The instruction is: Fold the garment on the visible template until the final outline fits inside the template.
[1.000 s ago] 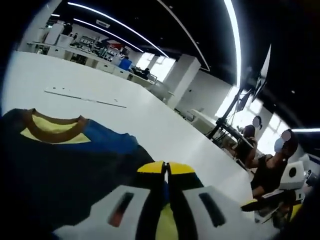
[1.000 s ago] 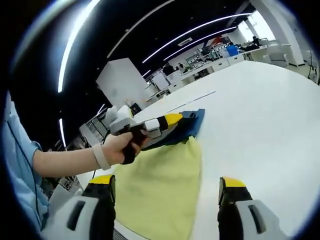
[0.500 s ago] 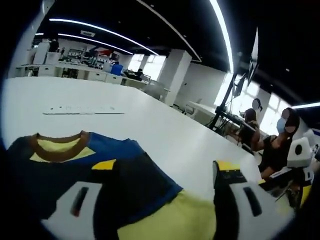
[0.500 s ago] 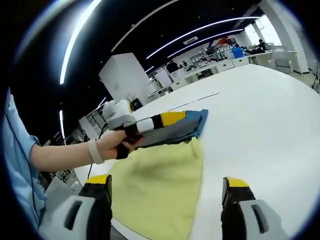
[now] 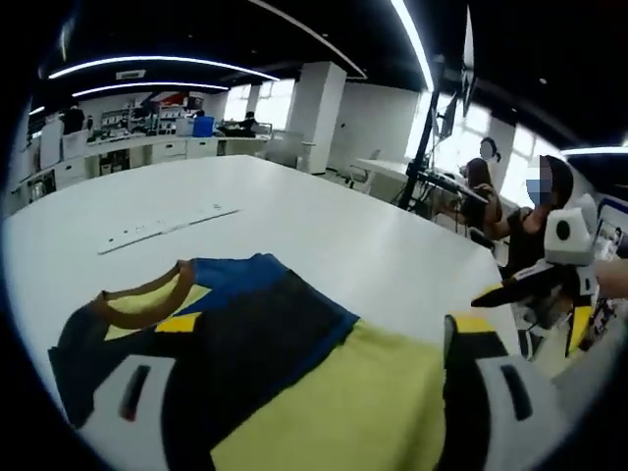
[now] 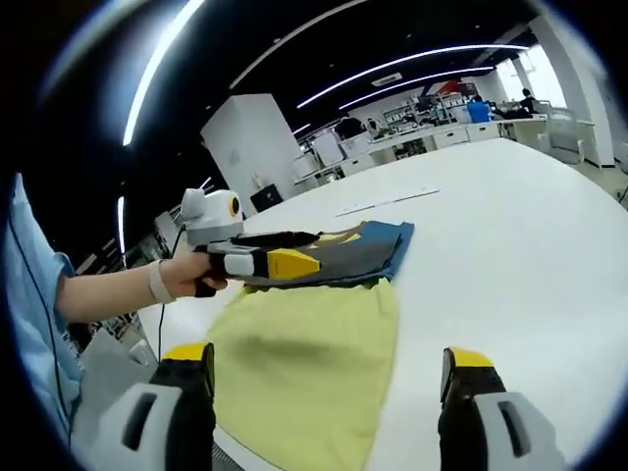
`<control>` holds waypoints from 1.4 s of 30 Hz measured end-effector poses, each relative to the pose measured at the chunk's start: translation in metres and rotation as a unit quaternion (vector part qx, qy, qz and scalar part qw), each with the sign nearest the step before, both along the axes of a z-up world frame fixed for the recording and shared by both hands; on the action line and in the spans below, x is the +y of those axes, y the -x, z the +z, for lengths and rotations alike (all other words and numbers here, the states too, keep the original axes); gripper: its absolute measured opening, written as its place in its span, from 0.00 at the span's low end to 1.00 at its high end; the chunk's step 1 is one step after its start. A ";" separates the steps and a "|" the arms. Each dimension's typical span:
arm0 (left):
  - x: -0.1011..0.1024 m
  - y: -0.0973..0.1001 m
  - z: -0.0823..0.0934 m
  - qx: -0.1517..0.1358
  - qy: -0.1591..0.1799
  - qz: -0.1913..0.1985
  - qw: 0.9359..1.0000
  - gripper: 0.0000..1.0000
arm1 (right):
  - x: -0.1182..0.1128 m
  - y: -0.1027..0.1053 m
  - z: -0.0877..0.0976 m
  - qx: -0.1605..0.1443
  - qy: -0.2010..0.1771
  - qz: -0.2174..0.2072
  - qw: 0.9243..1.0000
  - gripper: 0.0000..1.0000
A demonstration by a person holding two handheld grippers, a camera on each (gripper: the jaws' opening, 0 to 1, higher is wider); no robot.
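Garment (image 5: 245,343) lying flat on white table (image 5: 324,235), navy part folded over yellow. Left gripper (image 5: 314,392) spread wide above it, holding nothing; right gripper (image 6: 329,407) likewise agape, probably readying another fold. Template hard to make out.

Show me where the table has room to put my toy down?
The white table is bare beside the folded garment, on the side away from the left claw, and beyond its brown collar up to the thin white strip. It is crowded where that claw hangs by the navy part.
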State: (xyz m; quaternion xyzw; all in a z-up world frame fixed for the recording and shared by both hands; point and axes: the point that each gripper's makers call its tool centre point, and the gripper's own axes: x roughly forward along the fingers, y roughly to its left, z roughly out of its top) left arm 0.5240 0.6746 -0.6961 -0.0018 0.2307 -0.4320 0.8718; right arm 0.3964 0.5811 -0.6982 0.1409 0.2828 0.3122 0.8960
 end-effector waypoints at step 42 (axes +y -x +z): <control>0.200 0.152 -0.016 0.072 -0.060 0.121 0.988 0.90 | 0.004 0.020 -0.003 -0.020 0.120 0.063 0.991 0.89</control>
